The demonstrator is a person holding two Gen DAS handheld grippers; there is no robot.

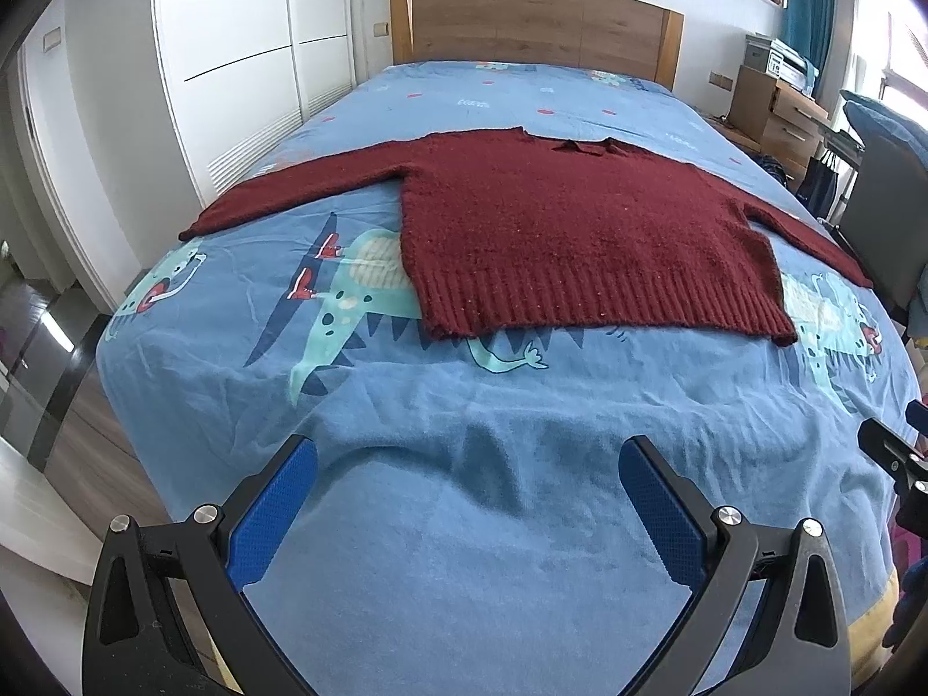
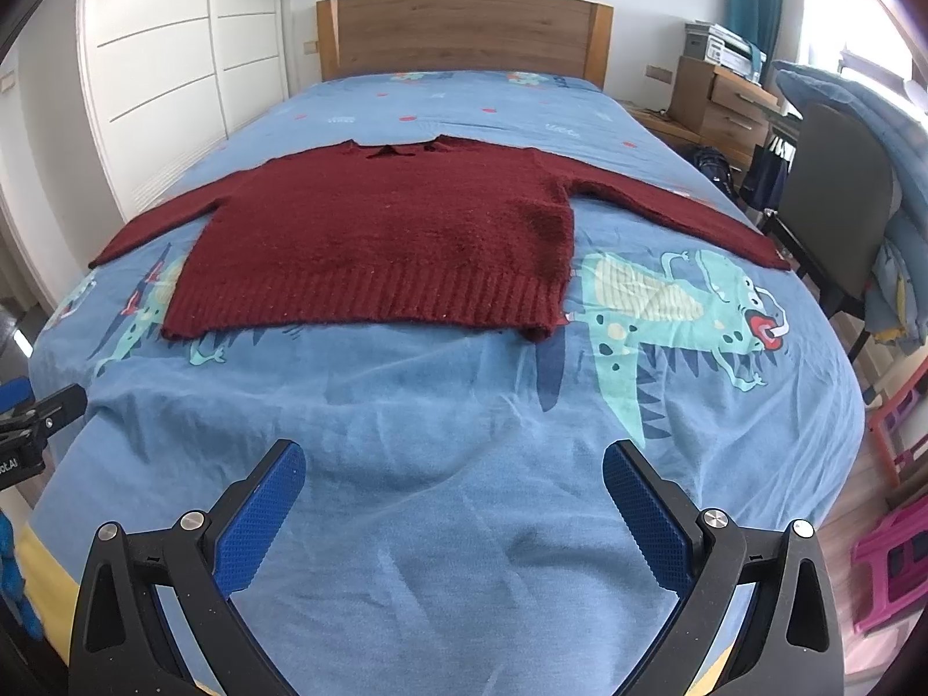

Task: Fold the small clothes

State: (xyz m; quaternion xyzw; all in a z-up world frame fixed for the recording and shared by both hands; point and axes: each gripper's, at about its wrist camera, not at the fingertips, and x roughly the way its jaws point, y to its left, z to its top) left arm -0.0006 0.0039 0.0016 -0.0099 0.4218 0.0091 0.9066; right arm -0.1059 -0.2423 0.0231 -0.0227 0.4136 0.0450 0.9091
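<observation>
the red sweater (image 1: 568, 232) lies flat across the bed (image 1: 464, 522), sleeves spread, well ahead of the left gripper (image 1: 468, 499) and right gripper (image 2: 453, 501); both jaws gape wide, holding nothing. the loose sheet could get pinched up with the hem.

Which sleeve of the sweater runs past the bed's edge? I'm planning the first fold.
The sleeve on the right: its cuff overhangs the bedspread edge by the chair. The left sleeve lies wholly on the bed.

- Sweater (image 1: 557, 232) lies flat on the bed (image 1: 464, 522), sleeves spread left and right.
- Headboard (image 1: 533, 29) stands behind; my grippers hover before its hem.
</observation>
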